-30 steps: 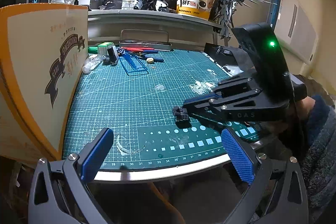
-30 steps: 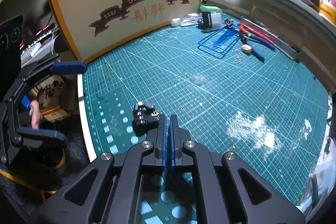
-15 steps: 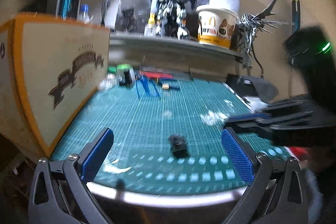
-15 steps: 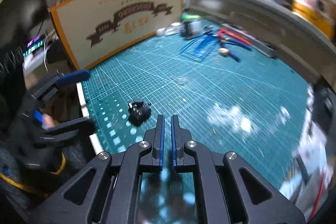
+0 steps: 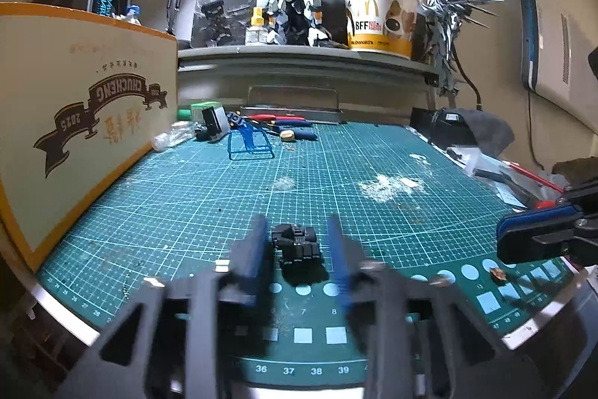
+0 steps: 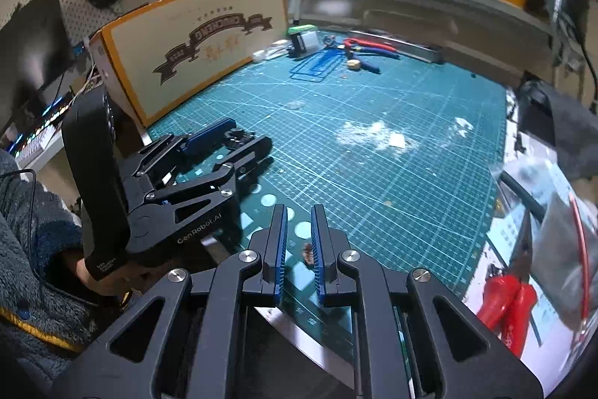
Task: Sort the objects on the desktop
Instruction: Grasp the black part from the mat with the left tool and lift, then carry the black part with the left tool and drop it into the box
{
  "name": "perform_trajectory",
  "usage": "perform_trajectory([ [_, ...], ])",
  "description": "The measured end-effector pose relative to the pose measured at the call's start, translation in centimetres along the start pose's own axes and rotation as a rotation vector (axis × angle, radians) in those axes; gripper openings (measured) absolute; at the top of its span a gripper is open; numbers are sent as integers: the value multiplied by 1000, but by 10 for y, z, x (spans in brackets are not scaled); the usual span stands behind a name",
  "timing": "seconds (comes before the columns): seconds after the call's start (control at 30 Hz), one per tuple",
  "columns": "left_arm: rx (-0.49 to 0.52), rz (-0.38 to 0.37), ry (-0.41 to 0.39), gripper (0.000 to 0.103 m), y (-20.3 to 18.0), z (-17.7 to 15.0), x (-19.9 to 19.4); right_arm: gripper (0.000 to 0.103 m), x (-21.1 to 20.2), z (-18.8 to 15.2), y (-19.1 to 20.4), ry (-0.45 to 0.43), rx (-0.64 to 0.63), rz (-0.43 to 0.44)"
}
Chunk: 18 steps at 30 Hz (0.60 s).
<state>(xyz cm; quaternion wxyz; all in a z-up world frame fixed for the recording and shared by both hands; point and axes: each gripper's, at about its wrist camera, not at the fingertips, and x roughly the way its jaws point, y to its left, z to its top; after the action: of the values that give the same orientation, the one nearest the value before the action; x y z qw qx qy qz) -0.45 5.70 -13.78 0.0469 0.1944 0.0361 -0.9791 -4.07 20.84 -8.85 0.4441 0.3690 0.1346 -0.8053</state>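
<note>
Your left claw [image 5: 297,245] sits low over the green cutting mat [image 5: 336,182], its blue pads [image 5: 258,245] standing on either side of the small black model part [image 5: 297,243]. A narrow gap shows on each side of the part — the pads bracket it but do not visibly touch it. The part rests on the mat near the front edge of the surface, just behind the row of white printed circles.

From the right wrist view, the same left claw [image 6: 239,144] lies at the mat's left front corner with the black part [image 6: 235,137] between its tips.

Your right claw [image 6: 299,230] hovers off the mat's front edge, set to a narrow gap and holding nothing. A small brown scrap [image 6: 308,251] lies on the mat, seen between its pads.

Far side of the surface: a blue plastic frame [image 5: 248,143], red-handled cutters [image 5: 276,119], a small clear bottle [image 5: 172,136]. The orange-edged cardboard box [image 5: 86,114] stands along the left edge — the McDonald's bucket [image 5: 381,17] is on the shelf above.
</note>
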Motion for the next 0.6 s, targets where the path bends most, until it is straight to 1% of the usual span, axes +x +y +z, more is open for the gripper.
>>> perform_trajectory([
  [0.1, 14, -12, -31, 23, 0, 9, -14, 14, -1, -1, -1, -2, -1, 1],
  [0.2, 19, -39, -37, 23, 4, 31, -29, 14, -2, 0, 2, -2, -11, 8],
  [0.33, -16, -66, -29, 23, 34, 84, -66, 14, -3, 5, 5, -11, -23, 4],
  [0.4, -30, -71, -49, 23, 65, 124, -96, 15, -6, 9, 8, -22, -39, 0],
  [0.53, -74, -66, 30, 22, 153, 208, -113, 15, -15, 27, 17, -68, -85, 24],
  [0.6, -90, -61, 149, 22, 188, 234, -90, 15, -16, 38, 23, -94, -112, 42],
])
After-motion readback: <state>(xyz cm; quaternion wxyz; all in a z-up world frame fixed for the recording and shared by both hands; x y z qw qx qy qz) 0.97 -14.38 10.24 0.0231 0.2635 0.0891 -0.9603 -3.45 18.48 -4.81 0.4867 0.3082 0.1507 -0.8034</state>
